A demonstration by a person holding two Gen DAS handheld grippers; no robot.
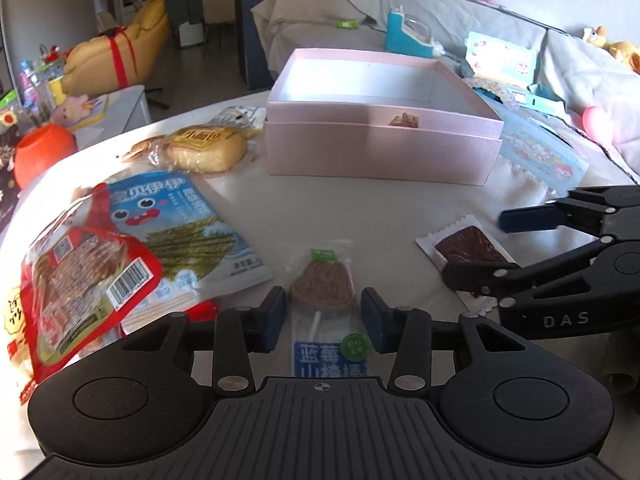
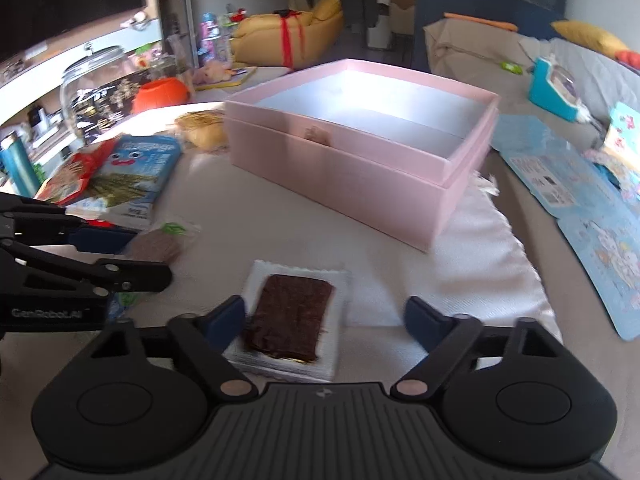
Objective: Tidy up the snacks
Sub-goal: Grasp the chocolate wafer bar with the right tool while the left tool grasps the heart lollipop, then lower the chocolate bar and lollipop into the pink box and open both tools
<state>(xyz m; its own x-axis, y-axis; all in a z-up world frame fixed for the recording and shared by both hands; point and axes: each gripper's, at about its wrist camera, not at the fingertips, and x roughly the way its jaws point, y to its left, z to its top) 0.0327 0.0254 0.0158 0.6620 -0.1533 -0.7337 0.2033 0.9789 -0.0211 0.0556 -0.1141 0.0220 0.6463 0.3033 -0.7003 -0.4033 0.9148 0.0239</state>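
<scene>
A lollipop-shaped brown snack in a clear wrapper (image 1: 322, 288) lies on the table between the fingers of my left gripper (image 1: 324, 314). The blue pads flank it closely, and the jaws stand open. A dark brown slab in a white packet (image 2: 288, 312) lies between the fingers of my right gripper (image 2: 326, 320). That gripper is open: the left pad is at the packet's edge and the right pad is well clear. An open pink box (image 1: 380, 152) stands behind both, showing a small brown tab on its front wall. My right gripper (image 1: 500, 248) also shows at the right edge of the left wrist view.
A bread bun packet (image 1: 204, 148), a blue seaweed packet (image 1: 172, 216) and a red packet (image 1: 80, 272) lie to the left. Blue cartoon sheets (image 1: 540, 152) lie right of the box. An orange bowl (image 1: 44, 152) and a glass jar (image 2: 96, 80) stand far left.
</scene>
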